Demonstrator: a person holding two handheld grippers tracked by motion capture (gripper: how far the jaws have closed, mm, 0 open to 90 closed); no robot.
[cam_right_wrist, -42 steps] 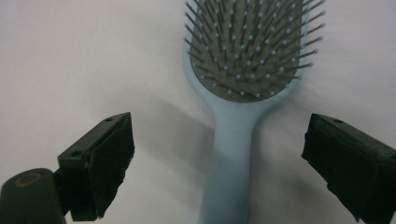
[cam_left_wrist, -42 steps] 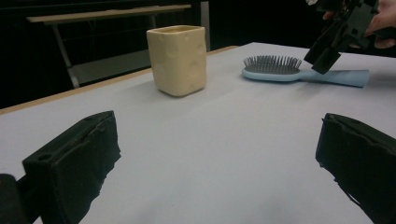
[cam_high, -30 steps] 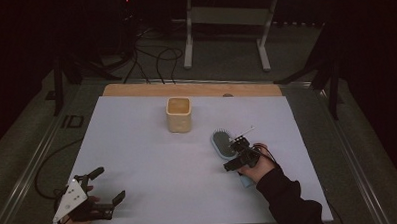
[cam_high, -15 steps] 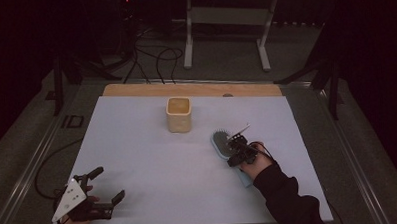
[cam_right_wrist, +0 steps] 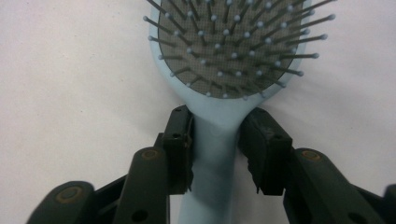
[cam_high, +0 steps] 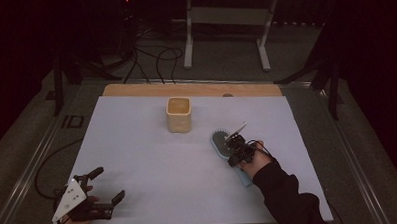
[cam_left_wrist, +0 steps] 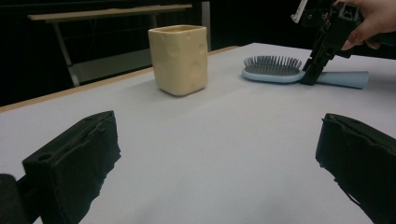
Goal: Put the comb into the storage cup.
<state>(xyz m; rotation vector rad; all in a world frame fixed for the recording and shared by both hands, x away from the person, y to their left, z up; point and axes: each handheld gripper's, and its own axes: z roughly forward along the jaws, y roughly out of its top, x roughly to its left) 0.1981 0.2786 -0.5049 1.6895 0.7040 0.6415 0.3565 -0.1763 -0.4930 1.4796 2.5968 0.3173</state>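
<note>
From the high view, the grasp on the hairbrush (cam_high: 221, 143) is judged to be the step in hand: the brush lies bristles-up on the white table (cam_high: 137, 144), just right of centre and near the yellow cup (cam_high: 179, 114), and the right gripper (cam_high: 234, 150) is set down over its neck. The left gripper (cam_high: 101, 188) is seen parked at the near left corner, jaws spread wide, nothing between them.

In the left gripper view, the cup (cam_left_wrist: 179, 58) and the brush (cam_left_wrist: 280, 72) are shown side-on, the brush flat on the table, not yet lifted.

In the right gripper view, the detail hidden from above is given: the jaws have just been closing, and the neck of the brush (cam_right_wrist: 215, 135) is pinched between both pads (cam_right_wrist: 179, 140). A firm hold before any lift is what the next move is judged to call for.
</note>
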